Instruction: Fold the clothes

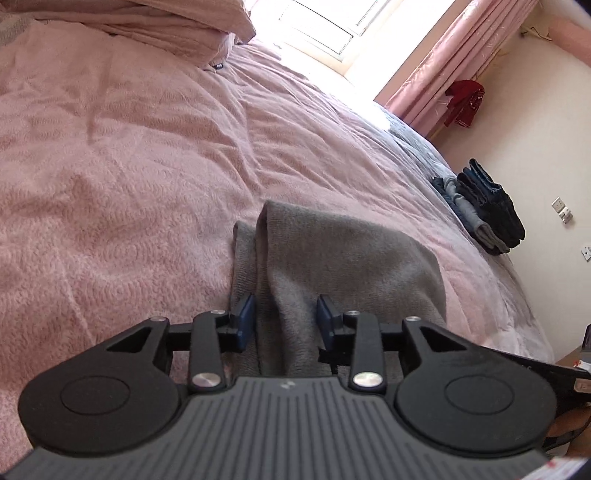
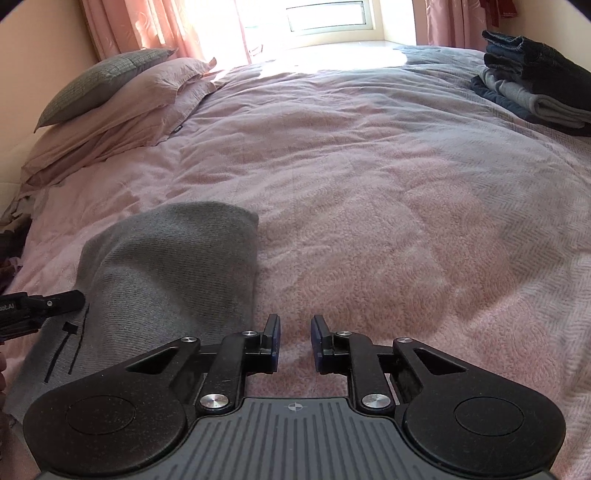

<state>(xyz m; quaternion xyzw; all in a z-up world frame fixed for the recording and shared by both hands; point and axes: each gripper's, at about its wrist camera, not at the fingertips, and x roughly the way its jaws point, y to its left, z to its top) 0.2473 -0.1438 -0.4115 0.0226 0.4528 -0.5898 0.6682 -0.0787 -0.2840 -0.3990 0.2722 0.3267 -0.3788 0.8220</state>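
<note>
My grey garment [image 1: 332, 266] lies folded at centre frame; it must join the stack [image 2: 535, 81] upper right. Left gripper [image 1: 286, 321] released astride it, right gripper [image 2: 294, 341] released, empty.

The left gripper [image 1: 285, 319] points toward twelve o'clock over a folded grey knit garment [image 1: 332, 258] on the pink bed [image 1: 129, 166], its blue-padded fingers [image 1: 245, 317] standing apart either side of a raised fold without pressing it. At two o'clock a stack of folded dark clothes [image 1: 487, 206] sits near the bed's edge. Pink pillows [image 1: 166, 26] lie at eleven o'clock, and a pink curtain [image 1: 454, 62] with a red garment [image 1: 463, 101] hangs at one o'clock.
</note>
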